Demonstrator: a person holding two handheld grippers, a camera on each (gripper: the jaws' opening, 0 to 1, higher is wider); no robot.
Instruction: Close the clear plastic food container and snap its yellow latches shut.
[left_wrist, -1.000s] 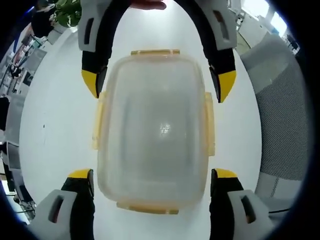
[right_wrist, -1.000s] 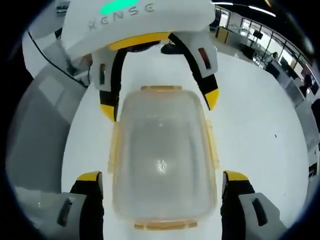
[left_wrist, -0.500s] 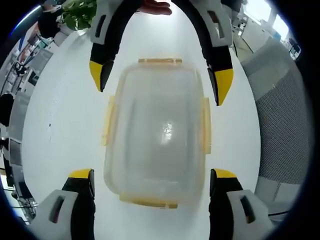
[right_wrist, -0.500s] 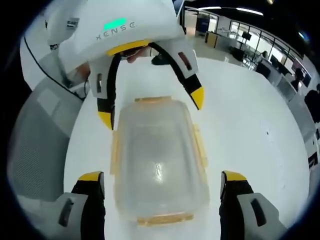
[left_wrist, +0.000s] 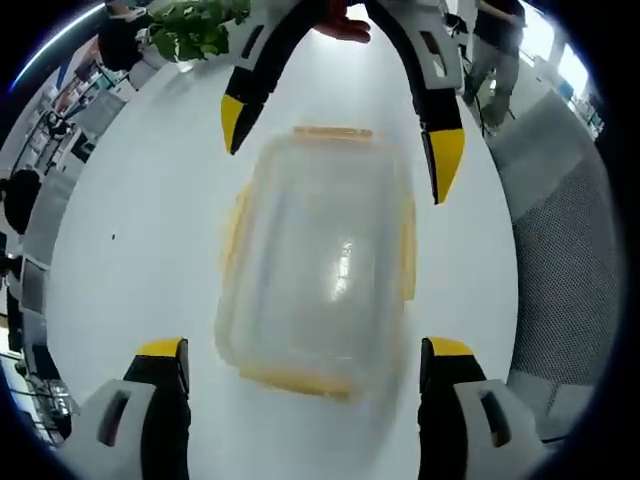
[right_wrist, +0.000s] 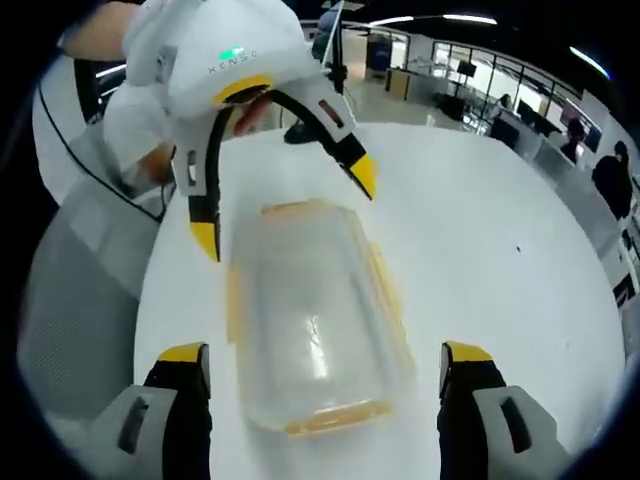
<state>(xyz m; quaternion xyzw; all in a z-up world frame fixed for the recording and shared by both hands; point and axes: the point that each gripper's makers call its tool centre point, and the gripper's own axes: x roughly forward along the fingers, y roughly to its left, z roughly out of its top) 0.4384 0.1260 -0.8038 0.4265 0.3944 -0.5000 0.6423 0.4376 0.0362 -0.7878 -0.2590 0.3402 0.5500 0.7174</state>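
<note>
container (left_wrist: 318, 260) lidded on white worktop (left_wrist: 130, 250) | plant (left_wrist: 195, 28) at 11 o'clock | left gripper (left_wrist: 305, 352) and right gripper (right_wrist: 325, 352) fingers spread wide, empty

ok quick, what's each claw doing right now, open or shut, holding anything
Left claw: open, holding nothing, jaws wide on either side of the clear container.
Right claw: open, holding nothing, jaws apart at the container's near end.
</note>
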